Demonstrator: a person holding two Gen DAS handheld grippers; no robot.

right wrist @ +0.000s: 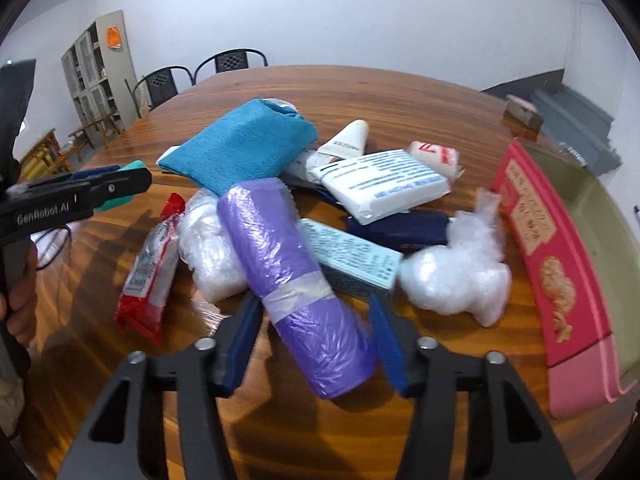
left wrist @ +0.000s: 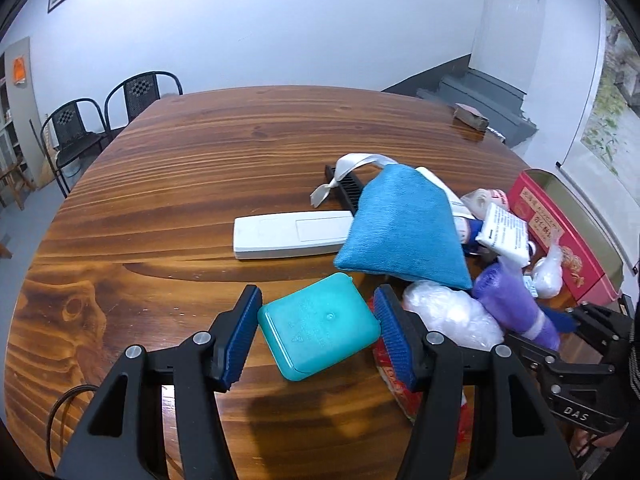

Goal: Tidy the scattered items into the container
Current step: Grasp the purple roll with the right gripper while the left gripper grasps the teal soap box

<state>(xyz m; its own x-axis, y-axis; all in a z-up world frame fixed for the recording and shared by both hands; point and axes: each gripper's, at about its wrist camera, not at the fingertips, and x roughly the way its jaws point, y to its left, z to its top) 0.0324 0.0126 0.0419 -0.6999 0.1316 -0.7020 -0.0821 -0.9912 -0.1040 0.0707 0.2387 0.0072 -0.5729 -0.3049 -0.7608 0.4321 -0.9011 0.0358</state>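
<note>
My left gripper (left wrist: 318, 296) is shut on a teal plastic box (left wrist: 316, 328), held a little above the wooden table (left wrist: 180, 200). In the right wrist view my right gripper (right wrist: 315, 300) is closed around a purple roll of bags (right wrist: 296, 280) at the near edge of the pile, with both blue pads against its sides. The roll (left wrist: 516, 308) and the right gripper (left wrist: 568, 320) also show at the right of the left wrist view. The container, a red tin (right wrist: 560, 264) with an olive inside, stands open on the right.
The pile holds a blue cloth pouch (right wrist: 244, 144), a white packet (right wrist: 384, 184), a light blue carton (right wrist: 352, 256), two clear plastic bundles (right wrist: 456, 280), a red wrapper (right wrist: 148, 268) and a tube (right wrist: 348, 138). A white remote (left wrist: 288, 234) and black comb (left wrist: 346, 188) lie left of it.
</note>
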